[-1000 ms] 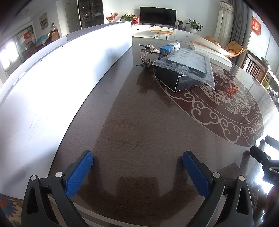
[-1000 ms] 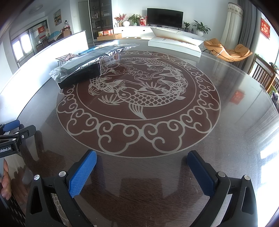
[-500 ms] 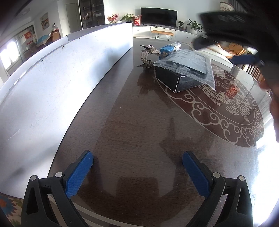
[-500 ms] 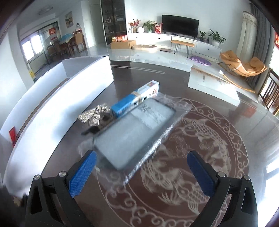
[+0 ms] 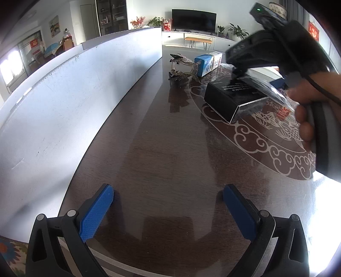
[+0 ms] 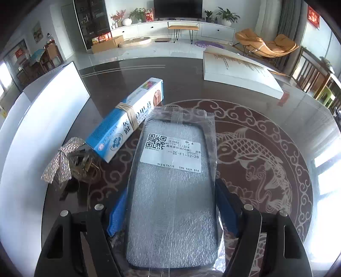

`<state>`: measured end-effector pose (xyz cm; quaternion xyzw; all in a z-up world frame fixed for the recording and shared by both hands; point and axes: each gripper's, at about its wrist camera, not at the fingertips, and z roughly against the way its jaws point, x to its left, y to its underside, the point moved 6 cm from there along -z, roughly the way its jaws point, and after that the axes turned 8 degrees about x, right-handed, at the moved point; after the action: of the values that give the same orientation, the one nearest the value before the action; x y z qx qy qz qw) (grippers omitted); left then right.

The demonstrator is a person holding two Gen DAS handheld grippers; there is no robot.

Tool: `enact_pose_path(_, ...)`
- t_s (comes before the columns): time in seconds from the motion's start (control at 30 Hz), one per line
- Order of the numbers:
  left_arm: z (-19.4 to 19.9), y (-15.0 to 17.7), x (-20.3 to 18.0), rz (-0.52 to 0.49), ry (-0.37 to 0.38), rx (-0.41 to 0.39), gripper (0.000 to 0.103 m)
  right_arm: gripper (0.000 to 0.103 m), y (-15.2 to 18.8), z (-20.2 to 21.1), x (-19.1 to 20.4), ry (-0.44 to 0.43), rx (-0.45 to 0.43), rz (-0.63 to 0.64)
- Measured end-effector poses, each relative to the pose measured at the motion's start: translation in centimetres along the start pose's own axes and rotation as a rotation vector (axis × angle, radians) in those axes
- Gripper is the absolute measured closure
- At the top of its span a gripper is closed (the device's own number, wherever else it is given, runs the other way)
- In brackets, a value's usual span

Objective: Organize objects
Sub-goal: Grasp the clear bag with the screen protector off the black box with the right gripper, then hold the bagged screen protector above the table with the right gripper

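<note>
The right gripper (image 6: 170, 204) is positioned over the bagged phone case (image 6: 172, 191), with one blue pad at each long edge; its jaws have just been closing, and firm pressure on the bag cannot be confirmed. The case is seen lying on one black box (image 5: 232, 100) on the table (image 5: 162, 149). The left gripper (image 5: 168, 204) is held wide open and empty above bare table. One blue carton (image 6: 127, 119) and one glittery bow (image 6: 61, 162) are located just beside the case.

A home living room: television (image 6: 178, 8), lounge chair (image 6: 266, 45).
</note>
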<state>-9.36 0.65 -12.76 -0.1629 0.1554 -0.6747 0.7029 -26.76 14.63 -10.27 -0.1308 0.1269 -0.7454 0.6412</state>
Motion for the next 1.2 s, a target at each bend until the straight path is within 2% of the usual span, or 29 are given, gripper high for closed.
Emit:
enact_pose_path(0.1,-0.1,-0.1,0.1,0.0,0.0,0.0,0.0,0.028,2.6,0.8,-2.6,-0.104,-0.022,-0.014)
enact_pose_path(0.2,-0.2,-0.2,0.1,0.0,0.0,0.0,0.0,0.028,5.6,2.2,-6.8,-0.165,-0.072,-0.078)
enact_pose_path(0.3,-0.2,-0.2,0.1,0.0,0.001,-0.001,0.0,0.028,8.7,2.9,-10.7,-0.088,-0.098,-0.083)
enact_pose_path(0.37,-0.2,-0.2,0.1,0.0,0.001,-0.001,0.0,0.028,10.6,2.5,-12.4,-0.024,-0.077,-0.05)
enact_pose_path(0.47,-0.2,-0.3,0.1,-0.001,0.001,-0.001,0.0,0.028,12.9,2.5,-12.9,0.063,-0.082,0.059)
enact_pose_path(0.53,-0.2,-0.2,0.1,-0.002,0.001,-0.001,0.0,0.028,13.9,3.1,-12.9,0.076,-0.107,0.104)
enact_pose_path(0.6,-0.2,-0.4,0.2,-0.002,0.0,-0.001,0.0,0.025,14.4,3.5,-13.3,0.071,-0.122,0.099)
enact_pose_path(0.63,-0.2,-0.4,0.2,-0.002,0.0,-0.001,0.0,0.02,14.7,3.6,-13.8,0.065,-0.132,0.082)
enact_pose_path(0.67,-0.2,-0.4,0.2,-0.002,0.0,-0.002,0.0,0.011,14.8,3.6,-14.2,0.055,-0.141,0.057)
enact_pose_path(0.73,-0.2,-0.4,0.2,-0.002,0.0,-0.002,0.0,0.0,14.2,3.3,-15.4,0.035,-0.108,0.01)
enact_pose_path(1.2,-0.2,-0.4,0.2,-0.002,0.0,-0.003,0.0,0.0,13.8,3.0,-15.3,0.044,-0.109,0.016)
